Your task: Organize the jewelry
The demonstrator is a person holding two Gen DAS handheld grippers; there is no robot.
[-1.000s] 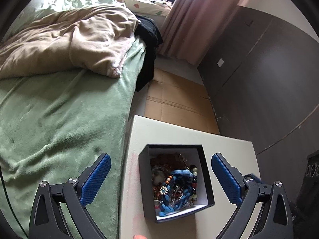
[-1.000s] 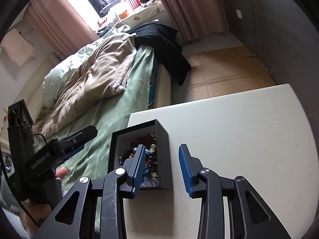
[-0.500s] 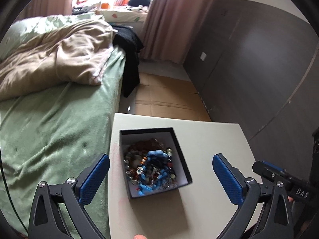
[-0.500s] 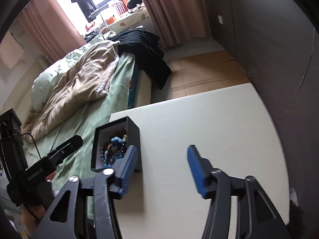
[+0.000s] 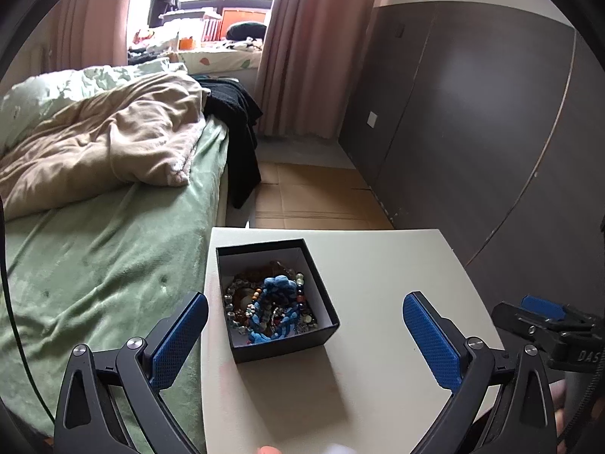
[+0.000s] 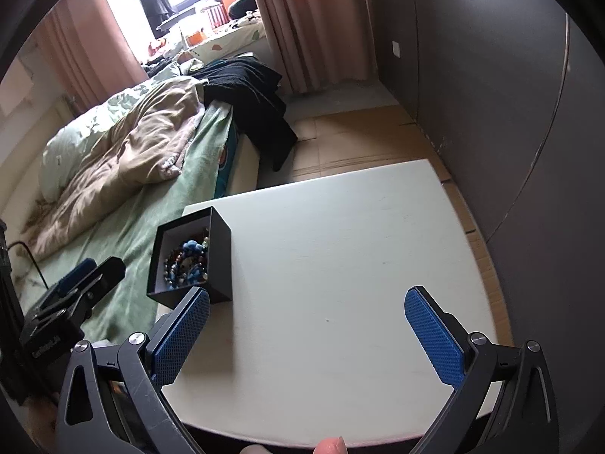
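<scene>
Jaws on both tools stand spread wide and pinch nothing: the left gripper [image 5: 305, 338] hangs over the near left part of the pale rectangular counter [image 5: 397, 276], the right gripper [image 6: 307, 336] over its bare middle. The task's thing, a tangle of beaded jewelry with a chunky blue strand on top [image 5: 270, 304], lies heaped in a small open black cardboard box with a white lining [image 5: 281, 346], which sits at the counter's left edge just beside the green-covered bed [image 5: 94, 265]. Everything is in the box and none lies on the counter, which fits pieces waiting to be sorted as well as pieces already gathered in, so I would not name the step. If a piece is to come out, my judgement is that the strands are likely interlocked: pinch one strand only, near its top loop, lift slowly, and steady the light box by its wall with the other tool, since it may tip or slide off toward the bed.
</scene>
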